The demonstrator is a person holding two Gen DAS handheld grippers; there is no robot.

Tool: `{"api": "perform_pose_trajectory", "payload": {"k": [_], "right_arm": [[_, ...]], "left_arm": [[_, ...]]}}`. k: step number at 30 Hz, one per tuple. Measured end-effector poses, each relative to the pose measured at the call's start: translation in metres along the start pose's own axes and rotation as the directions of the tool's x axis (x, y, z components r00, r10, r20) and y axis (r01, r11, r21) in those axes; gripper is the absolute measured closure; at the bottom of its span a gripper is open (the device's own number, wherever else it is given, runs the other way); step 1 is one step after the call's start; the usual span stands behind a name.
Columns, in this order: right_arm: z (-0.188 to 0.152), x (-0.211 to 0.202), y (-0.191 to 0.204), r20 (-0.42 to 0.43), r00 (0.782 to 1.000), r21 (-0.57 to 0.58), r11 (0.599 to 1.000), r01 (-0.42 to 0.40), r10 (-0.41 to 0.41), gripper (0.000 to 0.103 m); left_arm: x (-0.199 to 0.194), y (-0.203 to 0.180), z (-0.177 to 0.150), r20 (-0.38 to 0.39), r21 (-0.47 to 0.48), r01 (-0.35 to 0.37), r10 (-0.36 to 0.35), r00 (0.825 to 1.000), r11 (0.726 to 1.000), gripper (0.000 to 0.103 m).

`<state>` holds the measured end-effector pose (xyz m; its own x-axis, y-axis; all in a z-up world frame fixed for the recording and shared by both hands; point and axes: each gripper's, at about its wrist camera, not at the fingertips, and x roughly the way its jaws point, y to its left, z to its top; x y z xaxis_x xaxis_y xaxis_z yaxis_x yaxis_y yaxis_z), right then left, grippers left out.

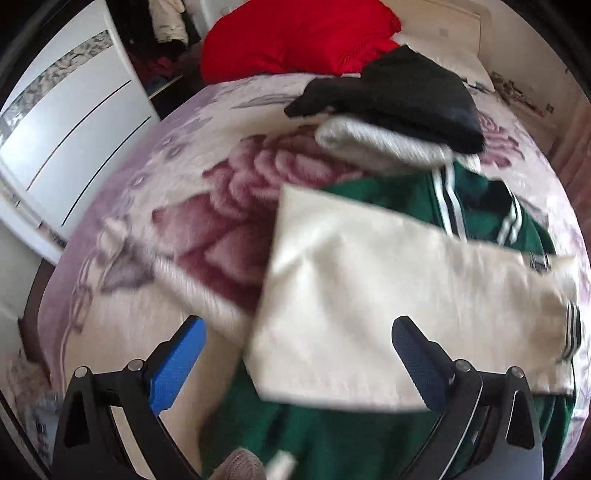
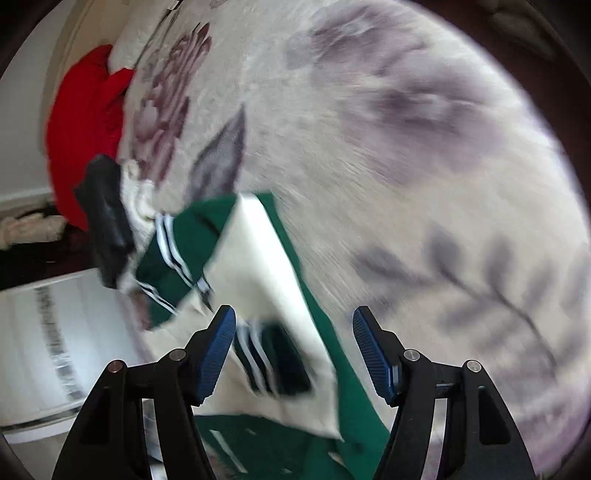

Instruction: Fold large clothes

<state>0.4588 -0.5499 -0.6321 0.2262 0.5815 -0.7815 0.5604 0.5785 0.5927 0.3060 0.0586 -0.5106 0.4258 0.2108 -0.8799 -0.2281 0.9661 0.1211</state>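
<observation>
**Green and cream jacket lies on the floral bed, both claws spread above it**

A bed covered by a pale blanket (image 1: 192,206) with large dusky-pink roses fills both views. At its far end sits a red pillow (image 1: 295,33), and beside the bed stands a white cabinet (image 1: 74,122). The green jacket (image 1: 369,435) lies flat on the blanket, its cream sleeve (image 1: 388,295) folded across the green body, with white-and-dark striped trim at collar and cuff. Just beyond the collar rests a folded white garment (image 1: 376,144) with a black garment (image 1: 399,92) stacked on top.

The left gripper (image 1: 297,358) hovers over the cream sleeve, blue pads spread wide and pinching nothing. The right gripper (image 2: 293,350) hangs over the sleeve's striped cuff (image 2: 266,354), which shows between its blue pads, but the pads stand apart from the cloth and press on nothing. Both views are blurred
</observation>
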Motion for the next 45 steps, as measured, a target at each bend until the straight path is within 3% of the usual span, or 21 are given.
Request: {"api": "perform_pose_trajectory", "payload": {"k": [2, 5, 9, 11, 14, 16, 18, 22, 24, 27, 28, 30, 31, 32, 34, 36, 39, 41, 42, 44, 45], "right_arm": [[0.028, 0.027, -0.006, -0.076, 0.995, 0.001, 0.998, -0.064, 0.063, 0.035], [0.043, 0.065, -0.007, -0.204, 0.976, -0.043, 0.996, -0.082, 0.072, 0.035], [0.036, 0.114, -0.003, -0.386, 0.92, -0.129, 0.983, -0.127, 0.069, 0.037], [0.03, 0.127, -0.001, -0.372, 0.926, -0.171, 0.977, -0.131, 0.059, 0.086], [0.018, 0.109, 0.022, -0.271, 0.963, -0.309, 0.947, -0.083, -0.004, 0.096], [0.029, 0.1, 0.016, -0.17, 0.981, -0.339, 0.94, 0.029, -0.092, 0.096], [0.037, 0.109, 0.002, -0.235, 0.97, -0.271, 0.963, 0.003, -0.069, 0.095], [0.03, 0.078, 0.003, -0.265, 0.957, -0.298, 0.954, 0.038, -0.12, 0.04], [0.014, 0.057, -0.004, -0.269, 0.958, -0.303, 0.953, 0.015, -0.1, 0.036], [-0.028, 0.064, -0.023, -0.435, 0.89, -0.321, 0.947, -0.015, -0.133, 0.036], [-0.051, 0.078, -0.034, -0.522, 0.835, -0.325, 0.946, -0.007, -0.173, 0.036], [-0.083, 0.092, -0.045, -0.545, 0.809, -0.365, 0.931, 0.009, -0.221, 0.091], [-0.092, 0.094, -0.051, -0.525, 0.807, -0.39, 0.919, 0.054, -0.27, 0.097], [-0.094, 0.091, -0.058, -0.481, 0.828, -0.387, 0.917, 0.093, -0.287, 0.098], [-0.089, 0.081, -0.077, -0.413, 0.866, -0.329, 0.933, 0.148, -0.283, 0.097], [-0.093, 0.082, -0.082, -0.412, 0.87, -0.336, 0.932, 0.132, -0.272, 0.097], [-0.097, 0.067, -0.074, -0.385, 0.871, -0.364, 0.917, 0.16, -0.305, 0.078], [-0.107, 0.051, -0.068, -0.407, 0.866, -0.371, 0.919, 0.135, -0.291, 0.047], [-0.113, 0.048, -0.071, -0.427, 0.86, -0.374, 0.921, 0.111, -0.277, 0.038], [-0.133, 0.053, -0.077, -0.484, 0.831, -0.37, 0.925, 0.088, -0.273, 0.034], [-0.15, 0.062, -0.086, -0.525, 0.801, -0.374, 0.923, 0.088, -0.289, 0.034]], "left_arm": [[-0.008, -0.018, -0.028, -0.037, -0.001, -0.064, 0.064, 0.997, 0.998, 0.0], [-0.016, -0.042, -0.064, -0.114, -0.027, -0.122, 0.118, 0.987, 0.992, 0.0], [-0.02, -0.075, -0.112, -0.207, -0.066, -0.16, 0.143, 0.968, 0.985, 0.0], [-0.02, -0.088, -0.129, -0.236, -0.057, -0.175, 0.157, 0.959, 0.983, 0.0], [-0.025, -0.1, -0.148, -0.252, -0.034, -0.18, 0.165, 0.953, 0.983, 0.0], [-0.028, -0.106, -0.159, -0.263, -0.007, -0.197, 0.188, 0.946, 0.98, 0.0], [-0.029, -0.109, -0.168, -0.286, -0.006, -0.182, 0.173, 0.942, 0.983, 0.0], [-0.039, -0.109, -0.181, -0.307, -0.043, -0.176, 0.155, 0.939, 0.983, 0.0], [-0.042, -0.109, -0.187, -0.319, -0.072, -0.178, 0.146, 0.936, 0.981, 0.0], [-0.046, -0.11, -0.197, -0.345, -0.141, -0.156, 0.1, 0.933, 0.978, 0.0], [-0.047, -0.113, -0.2, -0.35, -0.153, -0.148, 0.087, 0.933, 0.977, 0.0], [-0.05, -0.119, -0.204, -0.353, -0.151, -0.141, 0.08, 0.932, 0.978, 0.0], [-0.051, -0.122, -0.206, -0.353, -0.141, -0.14, 0.082, 0.932, 0.98, 0.0], [-0.053, -0.125, -0.209, -0.355, -0.129, -0.139, 0.085, 0.931, 0.982, 0.0], [-0.057, -0.129, -0.216, -0.361, -0.113, -0.135, 0.086, 0.929, 0.984, 0.0], [-0.057, -0.132, -0.226, -0.381, -0.099, -0.125, 0.079, 0.921, 0.987, 0.0], [-0.06, -0.138, -0.242, -0.416, -0.088, -0.097, 0.052, 0.908, 0.991, 0.0], [-0.065, -0.141, -0.25, -0.423, -0.08, -0.082, 0.04, 0.905, 0.993, 0.0], [-0.067, -0.143, -0.254, -0.427, -0.077, -0.074, 0.034, 0.904, 0.994, 0.0], [-0.067, -0.147, -0.263, -0.434, -0.071, -0.058, 0.021, 0.9, 0.996, 0.0], [-0.065, -0.151, -0.267, -0.441, -0.066, -0.047, 0.014, 0.897, 0.997, 0.0]]}}
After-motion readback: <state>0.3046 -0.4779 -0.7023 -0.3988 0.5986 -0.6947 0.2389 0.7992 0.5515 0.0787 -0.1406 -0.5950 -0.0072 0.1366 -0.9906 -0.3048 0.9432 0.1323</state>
